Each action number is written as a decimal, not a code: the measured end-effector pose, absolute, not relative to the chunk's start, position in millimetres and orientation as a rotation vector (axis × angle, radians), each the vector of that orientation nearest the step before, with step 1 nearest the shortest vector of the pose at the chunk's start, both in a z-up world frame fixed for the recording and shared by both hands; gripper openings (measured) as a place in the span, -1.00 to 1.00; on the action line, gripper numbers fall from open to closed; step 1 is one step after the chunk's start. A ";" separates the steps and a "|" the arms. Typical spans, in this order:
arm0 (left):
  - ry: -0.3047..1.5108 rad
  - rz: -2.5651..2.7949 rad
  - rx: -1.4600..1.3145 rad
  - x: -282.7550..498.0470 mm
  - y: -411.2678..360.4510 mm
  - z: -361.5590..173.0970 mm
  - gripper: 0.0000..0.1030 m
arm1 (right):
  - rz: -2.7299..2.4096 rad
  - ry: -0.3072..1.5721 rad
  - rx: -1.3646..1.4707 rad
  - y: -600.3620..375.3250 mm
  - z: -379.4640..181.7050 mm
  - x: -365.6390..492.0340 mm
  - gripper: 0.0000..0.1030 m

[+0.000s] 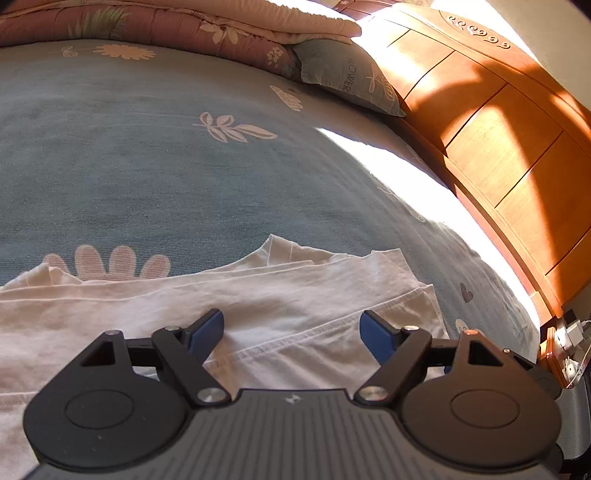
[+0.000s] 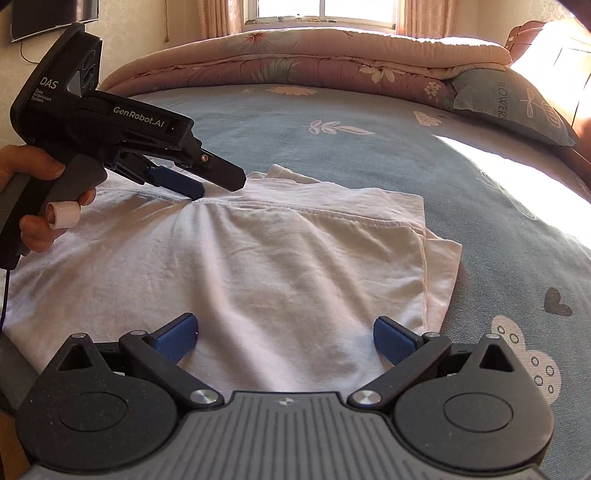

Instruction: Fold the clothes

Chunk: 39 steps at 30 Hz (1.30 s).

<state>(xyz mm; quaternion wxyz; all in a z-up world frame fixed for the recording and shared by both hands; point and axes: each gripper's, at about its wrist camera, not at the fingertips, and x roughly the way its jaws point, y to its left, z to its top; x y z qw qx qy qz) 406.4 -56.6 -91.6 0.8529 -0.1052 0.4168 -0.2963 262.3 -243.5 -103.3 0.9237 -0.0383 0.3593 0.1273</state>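
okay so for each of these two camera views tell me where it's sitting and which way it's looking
Left wrist: sits on the left gripper, looking down along its open fingers over the white garment toward the wooden headboard.
Right wrist: sits on the right gripper, open, looking across the garment toward the window; the left gripper and the hand holding it show at left.
Shared: garment, blue bedsheet, folded quilt, pillow.

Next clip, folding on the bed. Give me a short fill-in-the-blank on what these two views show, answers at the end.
1. The white garment lies on a ____ bedspread printed with flowers.
2. Both the left gripper and the right gripper have jaws that are ____.
3. The folded quilt lies in front of a ____.

Answers: blue; open; window
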 end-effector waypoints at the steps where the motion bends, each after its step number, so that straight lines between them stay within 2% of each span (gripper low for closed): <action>1: 0.867 -0.621 -0.220 402.1 -53.9 -86.3 0.57 | 0.269 0.717 -0.082 -243.2 -99.2 263.9 1.00; 6: 0.906 -0.623 -0.309 378.5 -33.4 -81.9 0.65 | 0.316 0.669 -0.064 -240.6 -91.4 288.9 1.00; 10: 0.941 -0.552 -0.298 374.0 -23.5 -102.2 0.66 | 0.235 0.743 -0.004 -258.0 -109.2 307.9 1.00; 15: 0.960 -0.525 -0.210 368.7 -33.2 -90.1 0.66 | 0.167 0.738 0.114 -292.3 -94.6 280.2 1.00; 21: 0.980 -0.515 -0.122 333.9 -44.0 -77.1 0.66 | 0.429 0.795 0.349 -285.8 -91.4 237.1 1.00; 24: 1.001 -0.497 -0.091 311.0 -42.7 -72.2 0.66 | 0.377 0.779 0.333 -284.1 -99.8 221.7 0.99; 32: 1.039 -0.538 -0.129 258.0 -30.8 -71.7 0.68 | 0.330 0.723 0.359 -295.8 -68.6 184.3 1.00; 39: 1.076 -0.467 -0.258 222.6 -4.8 -89.8 0.68 | 0.317 0.781 0.361 -283.5 -101.3 156.1 1.00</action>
